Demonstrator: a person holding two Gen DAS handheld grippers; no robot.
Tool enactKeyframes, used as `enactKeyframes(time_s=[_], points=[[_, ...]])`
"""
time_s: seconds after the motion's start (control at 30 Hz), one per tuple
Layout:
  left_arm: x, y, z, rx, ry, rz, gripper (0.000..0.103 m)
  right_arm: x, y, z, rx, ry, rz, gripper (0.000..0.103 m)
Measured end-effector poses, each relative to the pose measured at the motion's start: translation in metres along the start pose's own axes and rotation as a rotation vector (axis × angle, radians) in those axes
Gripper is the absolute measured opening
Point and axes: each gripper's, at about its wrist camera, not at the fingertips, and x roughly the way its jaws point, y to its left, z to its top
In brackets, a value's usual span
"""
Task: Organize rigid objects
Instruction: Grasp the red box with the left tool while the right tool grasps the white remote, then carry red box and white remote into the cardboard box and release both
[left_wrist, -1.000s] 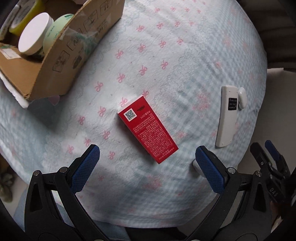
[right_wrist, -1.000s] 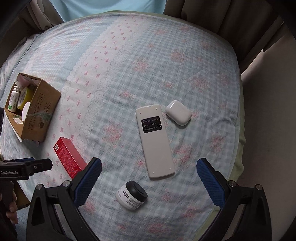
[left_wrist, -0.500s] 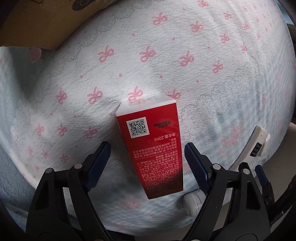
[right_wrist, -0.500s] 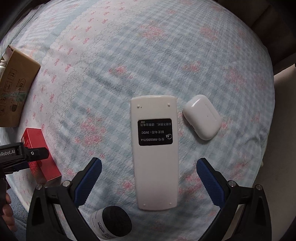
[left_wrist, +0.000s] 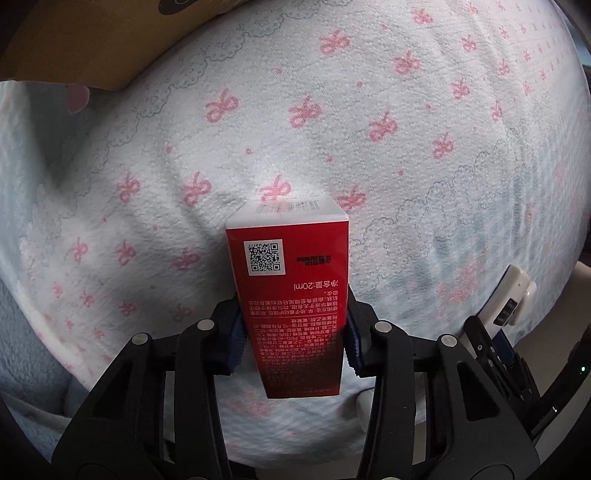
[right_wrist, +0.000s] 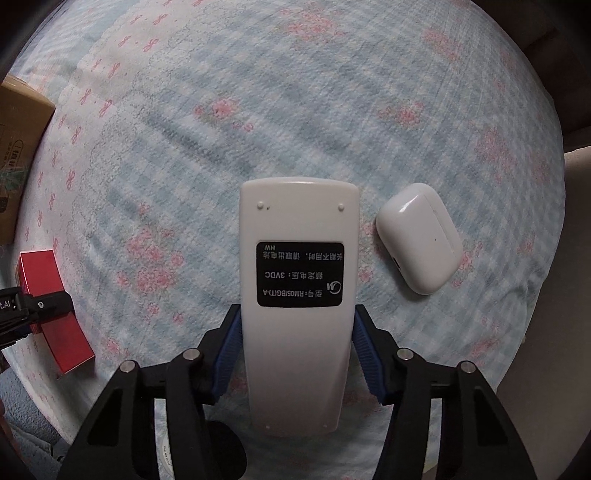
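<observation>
The left gripper (left_wrist: 293, 343) pinched the glossy red cardboard carton (left_wrist: 291, 295); the right gripper (right_wrist: 295, 350) was closing its jaws, pads apparently touching, around the white plastic remote (right_wrist: 295, 306). Grasping done, both needed lifting toward the brown cardboard box (left_wrist: 74, 40).

red box (left_wrist: 291, 295): glossy printed card | remote (right_wrist: 297, 295): smooth white plastic, matt black label | earbud case (right_wrist: 419, 236): glossy white plastic | bedspread (right_wrist: 295, 110): soft textured cloth | cardboard box (left_wrist: 92, 40): matt brown
</observation>
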Motion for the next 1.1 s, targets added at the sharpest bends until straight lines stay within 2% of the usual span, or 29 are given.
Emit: enactKeyframes(time_s=[0.17, 0.33, 0.6, 0.8, 0.87, 0.9, 0.97, 1.0, 1.1], points=[[-0.002, 0.007, -0.005, 0.026, 0.011, -0.039, 0.038, 0.000, 0.000, -0.003, 0.017, -0.006, -0.008, 0.053], [-0.006, 0.009, -0.010, 0.042, 0.022, -0.079, 0.038, -0.009, -0.004, -0.013, 0.082, -0.025, 0.044, 0.053], [-0.029, 0.008, -0.034, 0.165, -0.005, -0.118, 0.038, -0.047, 0.011, -0.036, 0.187, -0.108, 0.098, 0.053], [-0.051, 0.019, -0.050, 0.201, -0.038, -0.161, 0.038, -0.077, 0.023, -0.057, 0.255, -0.176, 0.124, 0.053], [-0.069, 0.021, -0.026, 0.214, -0.051, -0.179, 0.038, -0.085, 0.029, -0.066, 0.266, -0.192, 0.132, 0.053], [-0.078, 0.035, -0.003, 0.229, -0.060, -0.187, 0.038, -0.091, 0.029, -0.064, 0.272, -0.199, 0.139, 0.053], [-0.094, 0.033, -0.008, 0.269, -0.093, -0.198, 0.038, -0.102, 0.034, -0.078, 0.291, -0.222, 0.152, 0.053], [-0.105, 0.033, -0.008, 0.293, -0.111, -0.204, 0.038, -0.109, 0.037, -0.065, 0.303, -0.235, 0.160, 0.053], [-0.145, 0.041, -0.013, 0.365, -0.161, -0.230, 0.038, -0.133, 0.051, -0.072, 0.341, -0.283, 0.185, 0.053]])
